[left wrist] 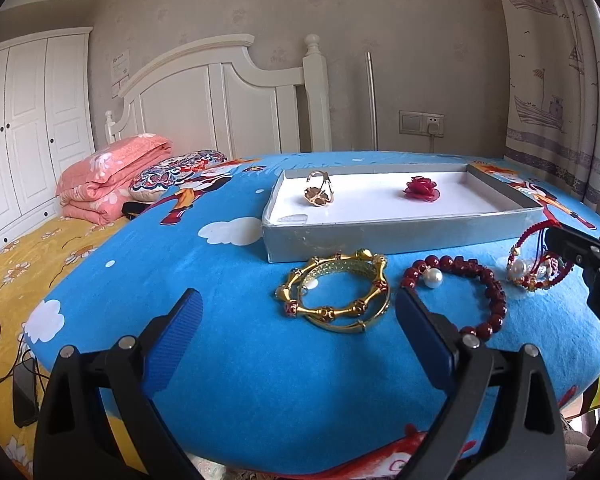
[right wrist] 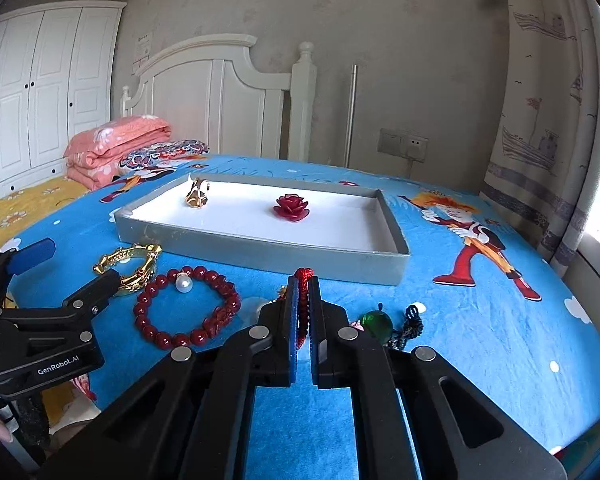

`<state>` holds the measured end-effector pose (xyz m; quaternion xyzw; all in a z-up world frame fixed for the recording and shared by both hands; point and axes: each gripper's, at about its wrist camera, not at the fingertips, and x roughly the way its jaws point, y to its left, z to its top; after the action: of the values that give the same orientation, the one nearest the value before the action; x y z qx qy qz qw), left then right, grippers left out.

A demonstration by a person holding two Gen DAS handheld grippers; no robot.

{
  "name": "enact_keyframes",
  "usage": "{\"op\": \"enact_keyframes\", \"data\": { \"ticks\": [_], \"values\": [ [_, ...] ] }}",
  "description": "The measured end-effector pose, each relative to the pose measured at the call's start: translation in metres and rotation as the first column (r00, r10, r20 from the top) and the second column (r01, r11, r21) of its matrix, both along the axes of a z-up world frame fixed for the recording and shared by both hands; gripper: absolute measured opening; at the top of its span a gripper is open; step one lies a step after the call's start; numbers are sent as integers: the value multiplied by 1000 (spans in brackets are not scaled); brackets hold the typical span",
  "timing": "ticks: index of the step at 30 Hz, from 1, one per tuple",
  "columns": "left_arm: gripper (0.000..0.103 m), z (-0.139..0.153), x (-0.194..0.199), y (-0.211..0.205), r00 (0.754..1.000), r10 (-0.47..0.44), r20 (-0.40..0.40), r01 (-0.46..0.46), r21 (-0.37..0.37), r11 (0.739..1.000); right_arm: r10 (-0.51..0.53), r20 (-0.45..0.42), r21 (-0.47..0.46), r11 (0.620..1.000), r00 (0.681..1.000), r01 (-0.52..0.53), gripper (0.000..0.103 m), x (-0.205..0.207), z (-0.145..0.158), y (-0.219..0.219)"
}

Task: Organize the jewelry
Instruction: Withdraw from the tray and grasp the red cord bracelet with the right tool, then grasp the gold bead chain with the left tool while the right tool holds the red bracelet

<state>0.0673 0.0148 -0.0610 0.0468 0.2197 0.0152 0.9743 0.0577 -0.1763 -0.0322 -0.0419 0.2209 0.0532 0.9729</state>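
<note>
A grey tray (left wrist: 380, 236) (right wrist: 268, 252) with a white floor holds a gold ring (left wrist: 320, 189) (right wrist: 197, 193) and a red rose ornament (left wrist: 421, 189) (right wrist: 292, 207). In front of it lie gold bangles (left wrist: 336, 294) (right wrist: 134, 266), a dark red bead bracelet (left wrist: 480, 292) (right wrist: 188, 306) and a pearl (left wrist: 433, 279) (right wrist: 183, 283). My left gripper (left wrist: 300, 320) is open and empty, just before the bangles. My right gripper (right wrist: 303, 292) is shut on a red cord bracelet (right wrist: 302, 304) (left wrist: 536, 264) with a green bead (right wrist: 377, 322).
Everything lies on a blue cartoon cloth (left wrist: 240, 280) (right wrist: 480, 300) over a rounded surface that drops off at the front and sides. Folded pink bedding (left wrist: 108, 180) and a patterned pillow (left wrist: 176, 172) lie at the back left. A curtain (right wrist: 548, 140) hangs at the right.
</note>
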Motion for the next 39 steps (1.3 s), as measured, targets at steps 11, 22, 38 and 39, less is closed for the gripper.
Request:
{"op": "enact_keyframes", "data": {
  "ticks": [11,22,38,39],
  "values": [
    [93,13,12,-16,999,-43,-5,43,0,999,-26,54,17,1000,998,25,5,-11,7,-15],
    [46,8,67,-27,984,-55,-171,53,-18,998,-18,47,28,999,999,17,5,-12,3,-18],
    [9,43,39,0,990,-135,-30,131,-112,985,10,61,15,1000,998,-11,5,-16,4,-11],
    [9,46,36,3,991,-133,-23,129,-122,984,14,66,13,1000,998,-15,5,-17,5,-10]
  ]
}}
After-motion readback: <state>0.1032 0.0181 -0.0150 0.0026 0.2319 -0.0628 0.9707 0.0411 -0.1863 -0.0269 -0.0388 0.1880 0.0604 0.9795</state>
